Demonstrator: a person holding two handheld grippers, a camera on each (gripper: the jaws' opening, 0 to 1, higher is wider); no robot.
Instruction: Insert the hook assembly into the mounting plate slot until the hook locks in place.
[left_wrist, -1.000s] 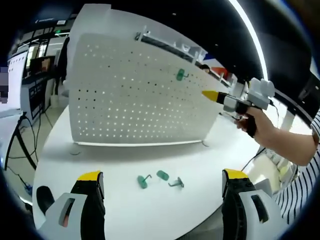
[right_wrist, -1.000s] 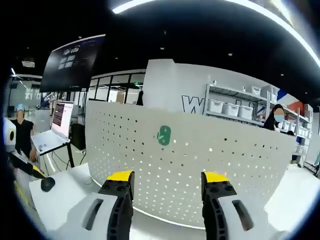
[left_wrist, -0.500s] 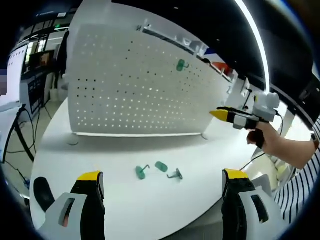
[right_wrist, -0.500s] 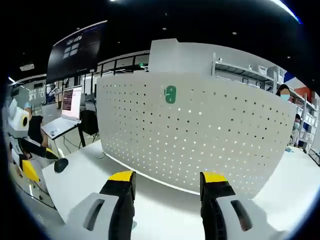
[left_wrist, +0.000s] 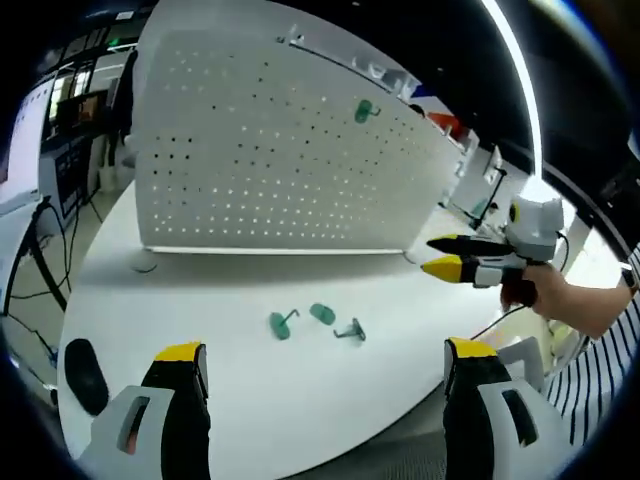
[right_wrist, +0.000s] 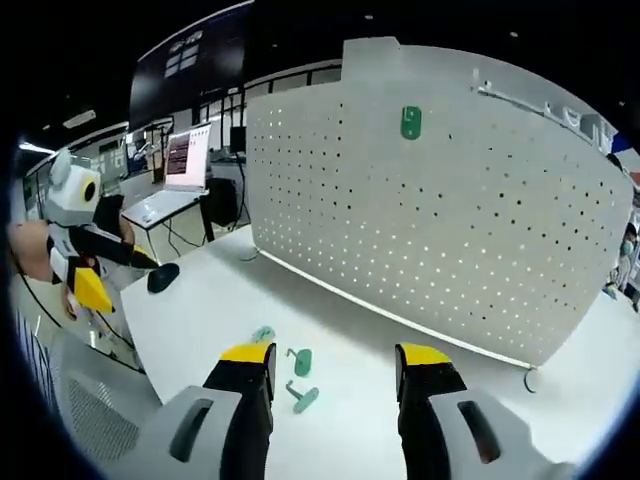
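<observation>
Matt white perforated metal-looking pegboard (left_wrist: 270, 150), smooth white table (left_wrist: 250, 370), green plastic hooks (left_wrist: 283, 323).

I see a white round-edged bench (left_wrist: 250, 390) under a dark ceiling with a long light strip (left_wrist: 515, 80). Behind it stand a laptop (right_wrist: 178, 175) on a desk, a large dark wall screen (right_wrist: 195, 65), and a black mouse (right_wrist: 162, 277) near the bench edge.

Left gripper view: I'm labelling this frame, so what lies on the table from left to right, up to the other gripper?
Black mouse → green hook with its wire up → second green hook → grey hook → right gripper, held in a hand.
</observation>
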